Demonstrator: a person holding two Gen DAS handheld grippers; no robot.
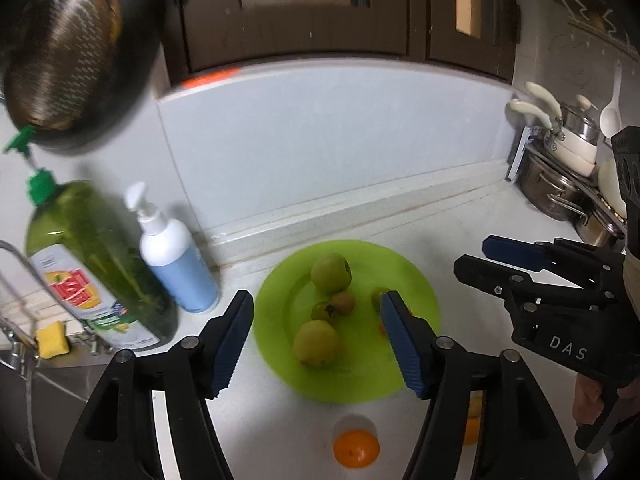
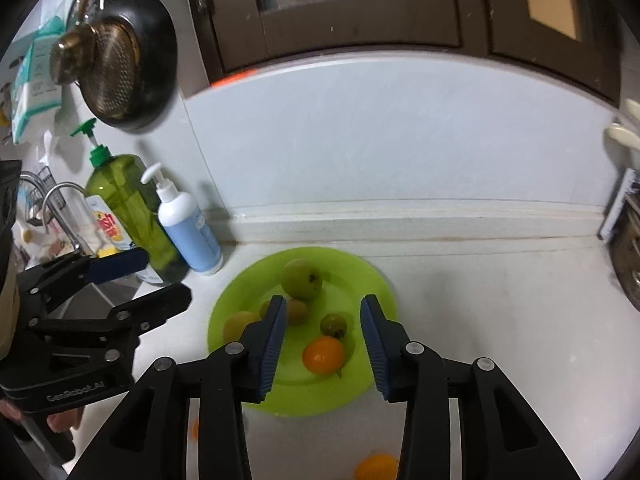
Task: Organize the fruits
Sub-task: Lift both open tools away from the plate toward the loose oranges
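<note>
A lime-green plate point(image 1: 360, 384) point(image 2: 352, 276) lies on the white counter. On it are two green apples point(image 1: 331, 272) point(image 1: 316, 343), several small green-brown fruits point(image 1: 342, 302) and an orange point(image 2: 323, 354). More oranges lie on the counter in front of the plate point(image 1: 356, 448) point(image 2: 376, 467). My left gripper point(image 1: 316, 344) is open and empty above the plate's near side. My right gripper point(image 2: 324, 344) is open and empty, its jaws on either side of the orange on the plate, above it. Each gripper shows in the other's view point(image 1: 476, 258) point(image 2: 160, 280).
A green dish-soap bottle point(image 1: 100, 264) point(image 2: 132, 208) and a white-blue pump bottle point(image 1: 176, 256) point(image 2: 190, 232) stand left of the plate beside the sink and tap point(image 2: 60, 204). A dark pan point(image 2: 124, 60) hangs above. Pots point(image 1: 560, 176) are stacked at the right.
</note>
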